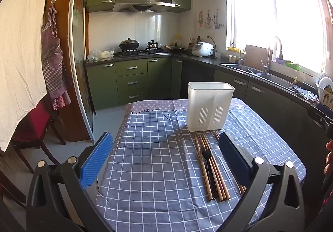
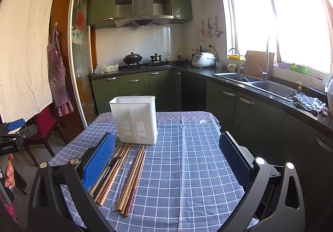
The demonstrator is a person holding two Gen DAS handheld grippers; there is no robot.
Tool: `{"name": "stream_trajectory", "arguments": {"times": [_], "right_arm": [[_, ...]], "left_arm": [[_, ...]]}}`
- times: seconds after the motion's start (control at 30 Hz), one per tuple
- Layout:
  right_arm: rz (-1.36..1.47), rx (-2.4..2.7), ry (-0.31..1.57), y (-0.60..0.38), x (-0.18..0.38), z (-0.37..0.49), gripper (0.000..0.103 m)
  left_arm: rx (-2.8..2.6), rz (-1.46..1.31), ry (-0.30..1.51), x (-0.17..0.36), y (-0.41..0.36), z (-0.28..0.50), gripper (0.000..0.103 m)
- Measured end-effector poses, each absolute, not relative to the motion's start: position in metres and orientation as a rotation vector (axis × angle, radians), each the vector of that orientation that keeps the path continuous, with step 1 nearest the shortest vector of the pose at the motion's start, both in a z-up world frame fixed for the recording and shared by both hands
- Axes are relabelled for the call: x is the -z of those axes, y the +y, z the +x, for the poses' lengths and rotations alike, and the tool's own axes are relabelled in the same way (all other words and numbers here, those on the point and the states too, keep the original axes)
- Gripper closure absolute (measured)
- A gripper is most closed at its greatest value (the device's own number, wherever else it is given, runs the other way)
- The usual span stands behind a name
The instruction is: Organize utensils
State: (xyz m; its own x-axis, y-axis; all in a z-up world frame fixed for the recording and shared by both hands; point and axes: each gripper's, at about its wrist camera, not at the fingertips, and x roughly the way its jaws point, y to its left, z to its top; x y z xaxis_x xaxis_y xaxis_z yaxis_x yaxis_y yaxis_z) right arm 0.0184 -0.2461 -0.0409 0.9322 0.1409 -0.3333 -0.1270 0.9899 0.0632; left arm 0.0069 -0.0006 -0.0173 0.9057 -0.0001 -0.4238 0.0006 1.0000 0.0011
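Plastic, wood and cloth on a kitchen table

Ahead of both sets of fingers, the utensil holder (image 2: 134, 119) looks like smooth, matt white plastic with slotted vents low on its front wall. The chopsticks (image 2: 130, 178) lying just short of it look like bare wood in light and reddish tones, and a glossy black plastic fork (image 1: 208, 161) lies among them. Beneath them the checked tablecloth (image 2: 187, 169) is matt woven cloth, creased in places. The left gripper (image 1: 166, 161) and right gripper (image 2: 166, 161) carry blue finger pads (image 2: 97, 163) with a rough dimpled texture, set in matt black plastic frames with shiny metal pins.
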Motion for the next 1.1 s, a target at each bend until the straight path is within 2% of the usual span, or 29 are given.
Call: {"name": "stream_trajectory", "arguments": {"times": [0.9, 1.1], "right_arm": [[0.042, -0.135, 0.357, -0.247, 0.044, 0.022, 0.004], [0.038, -0.143, 0.414, -0.248, 0.052, 0.038, 0.004]], "left_arm": [[0.001, 0.004, 0.447, 0.022, -0.003, 0.009, 0.006], [0.013, 0.016, 0.502, 0.029, -0.006, 0.024, 0.006]]}}
